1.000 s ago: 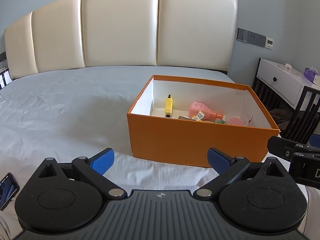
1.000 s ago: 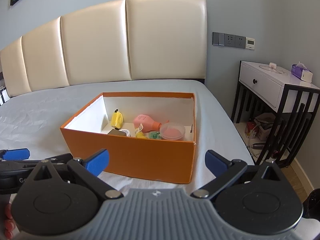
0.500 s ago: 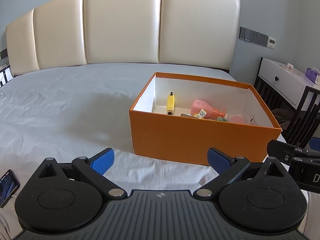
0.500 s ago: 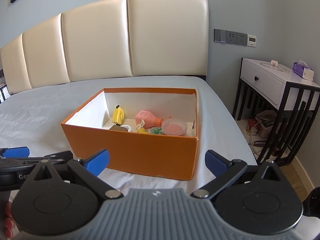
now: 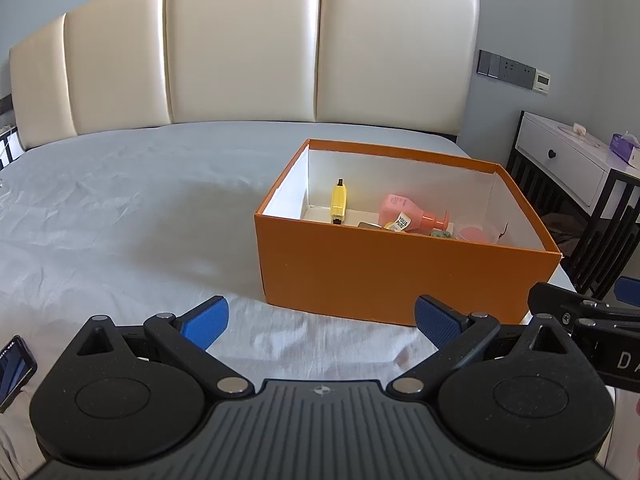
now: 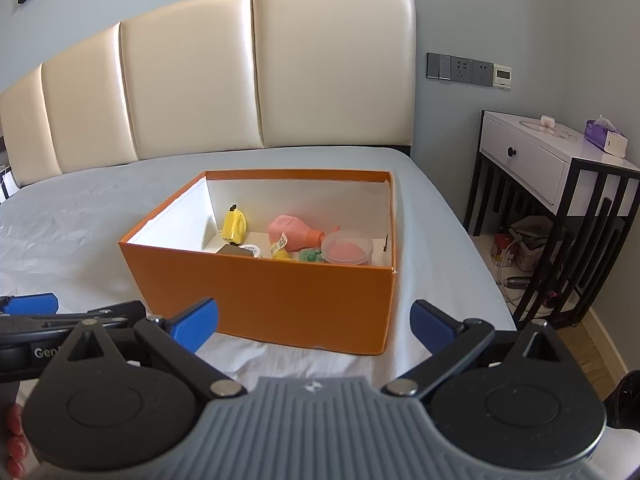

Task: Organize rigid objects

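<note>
An orange box (image 5: pixel 400 276) (image 6: pixel 264 296) with a white inside stands on the bed. It holds a yellow object (image 5: pixel 338 203) (image 6: pixel 234 225), a pink bottle (image 5: pixel 408 213) (image 6: pixel 294 233), a clear tub with pink content (image 6: pixel 346 247) (image 5: pixel 476 233) and several smaller items. My left gripper (image 5: pixel 320 322) is open and empty, in front of the box's near wall. My right gripper (image 6: pixel 314 322) is open and empty, in front of the box's near right corner. The right gripper shows at the right edge of the left wrist view (image 5: pixel 592 312).
The grey bedsheet (image 5: pixel 120 216) spreads to the left of the box. A cream padded headboard (image 5: pixel 248 48) stands behind. A white bedside table (image 6: pixel 556 156) on a black frame stands right of the bed, with clutter under it. A phone (image 5: pixel 14 372) lies at the near left.
Both grippers have pulled back slightly and risen, so the box looks a little lower and farther. Both stay open and empty. The box's contents have not moved.
</note>
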### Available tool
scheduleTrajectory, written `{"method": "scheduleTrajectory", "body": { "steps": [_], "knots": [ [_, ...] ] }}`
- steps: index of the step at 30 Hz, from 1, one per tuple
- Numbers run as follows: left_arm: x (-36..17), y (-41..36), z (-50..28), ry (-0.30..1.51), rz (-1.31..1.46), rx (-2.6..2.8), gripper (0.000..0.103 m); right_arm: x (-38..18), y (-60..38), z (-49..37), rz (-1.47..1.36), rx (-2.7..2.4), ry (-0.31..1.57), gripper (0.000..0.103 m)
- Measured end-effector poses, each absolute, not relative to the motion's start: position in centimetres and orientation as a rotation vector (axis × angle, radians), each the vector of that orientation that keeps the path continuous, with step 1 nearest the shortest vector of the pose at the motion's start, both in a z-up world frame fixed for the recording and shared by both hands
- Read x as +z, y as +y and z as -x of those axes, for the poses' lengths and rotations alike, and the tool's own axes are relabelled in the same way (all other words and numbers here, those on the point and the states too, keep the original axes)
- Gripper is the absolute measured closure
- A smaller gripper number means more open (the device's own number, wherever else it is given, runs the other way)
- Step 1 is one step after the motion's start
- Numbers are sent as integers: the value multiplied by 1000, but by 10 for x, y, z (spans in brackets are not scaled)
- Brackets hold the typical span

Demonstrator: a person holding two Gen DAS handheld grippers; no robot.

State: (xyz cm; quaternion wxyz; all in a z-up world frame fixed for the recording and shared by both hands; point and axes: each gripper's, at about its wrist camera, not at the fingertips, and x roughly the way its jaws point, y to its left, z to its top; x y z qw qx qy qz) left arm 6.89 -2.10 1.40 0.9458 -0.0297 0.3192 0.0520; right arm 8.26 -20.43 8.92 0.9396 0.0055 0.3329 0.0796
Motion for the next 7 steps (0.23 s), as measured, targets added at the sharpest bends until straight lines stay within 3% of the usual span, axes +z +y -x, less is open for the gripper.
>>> {"method": "scheduleTrajectory", "body": {
  "steps": [7],
  "knots": [
    [14,-22,-69,655,65,106,0,88,-204,-82,-11,161,685,3]
  ]
}}
